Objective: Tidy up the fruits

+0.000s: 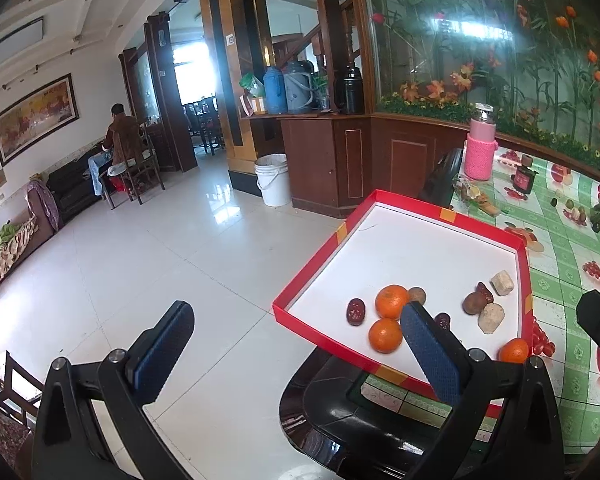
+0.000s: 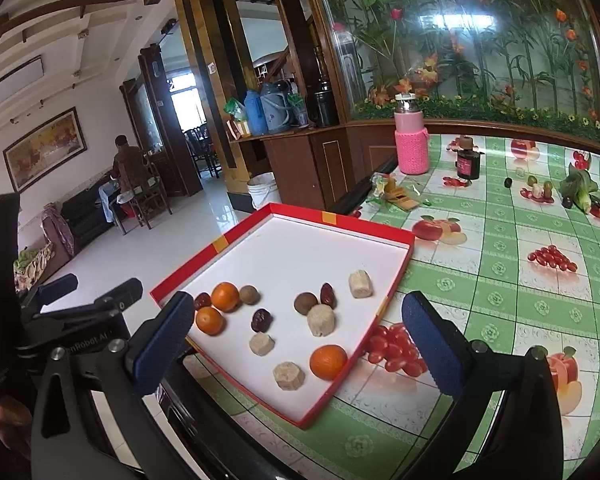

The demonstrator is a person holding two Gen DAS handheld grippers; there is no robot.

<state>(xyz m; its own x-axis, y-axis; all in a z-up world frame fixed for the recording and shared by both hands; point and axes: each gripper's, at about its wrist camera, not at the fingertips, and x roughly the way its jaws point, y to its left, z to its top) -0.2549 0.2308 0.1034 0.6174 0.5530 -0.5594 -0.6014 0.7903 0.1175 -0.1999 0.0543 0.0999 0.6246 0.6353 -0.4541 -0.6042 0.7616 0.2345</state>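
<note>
Green checked oilcloth printed with fruit covers the table (image 2: 500,280) in front of you, in a tiled living room with a glass case of artificial flowers behind it. On the near left corner of the table sits a shallow red tray (image 2: 396,280) with a white floor, part of it overhanging the edge.

Scattered in the tray's near half are three small oranges: two close together at the left (image 2: 225,297) (image 2: 209,320) and one near the front right rim (image 2: 328,361). Among them lie dark red dates (image 2: 261,319), round brown fruits (image 2: 305,303) and pale beige chunks (image 2: 321,320); what those chunks are cannot be told.

Your left claw (image 1: 296,352) hangs wide and empty over the tray's left edge, its right finger above the oranges. Your right claw (image 2: 296,340) is also wide and empty, poised above the tray's near end.

The oranges look light, firm and likely to roll, so take one across its widest middle. The dates seem small and soft: pinch gently along the short side. The beige chunks may crumble under pressure.

A pink bottle (image 2: 411,148) stands well apart at the back.
</note>
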